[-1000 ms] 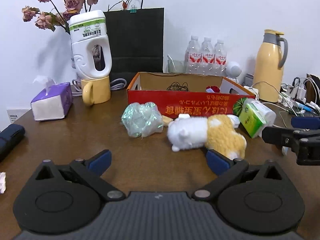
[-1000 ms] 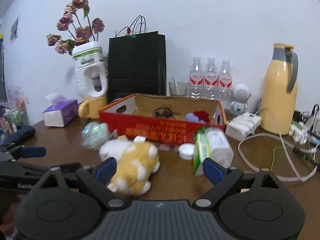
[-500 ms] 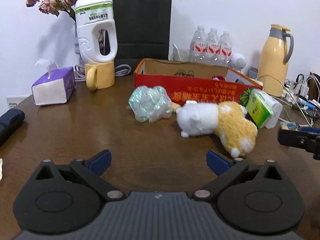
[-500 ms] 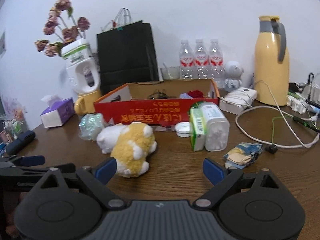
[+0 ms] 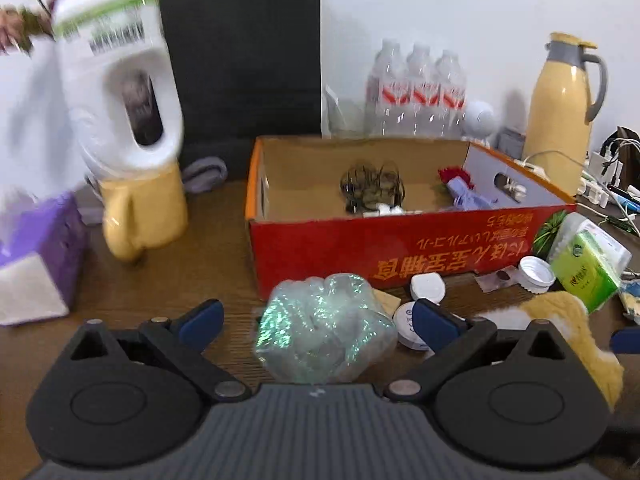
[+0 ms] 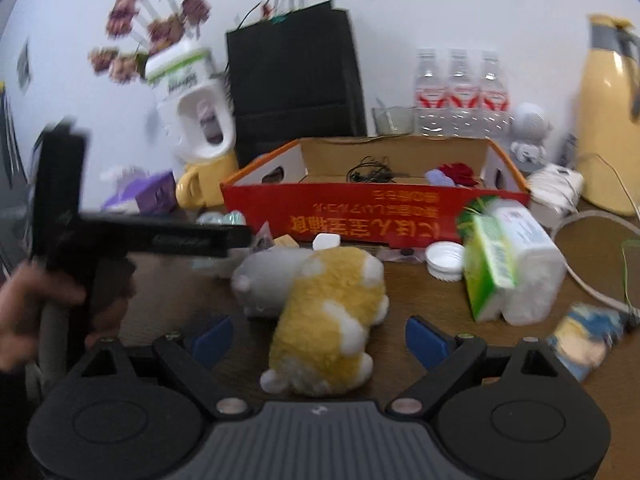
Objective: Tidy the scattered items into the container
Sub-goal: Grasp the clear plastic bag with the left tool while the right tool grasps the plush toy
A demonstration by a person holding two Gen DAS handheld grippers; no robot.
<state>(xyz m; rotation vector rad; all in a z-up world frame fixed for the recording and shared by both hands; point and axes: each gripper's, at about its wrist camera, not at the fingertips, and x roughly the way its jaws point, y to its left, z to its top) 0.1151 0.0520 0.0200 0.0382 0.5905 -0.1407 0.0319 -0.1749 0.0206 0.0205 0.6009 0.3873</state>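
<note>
— What's between your left gripper [image 5: 316, 322] and the red box [image 5: 400, 248]?
— The shiny crumpled bag [image 5: 320, 336] sits between its closing jaws, with small white lids [image 5: 428, 286] beside it.
— And on your right?
— The plush toy [image 6: 320, 312] fills that gap; the green tissue pack [image 6: 508, 264] crowds the box's front corner. The box top is open.

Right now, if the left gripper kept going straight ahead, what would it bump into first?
Probably the shiny crumpled plastic bundle, which sits between the closing, not yet touching jaws of the left gripper. The red cardboard box stands just behind it.
</note>
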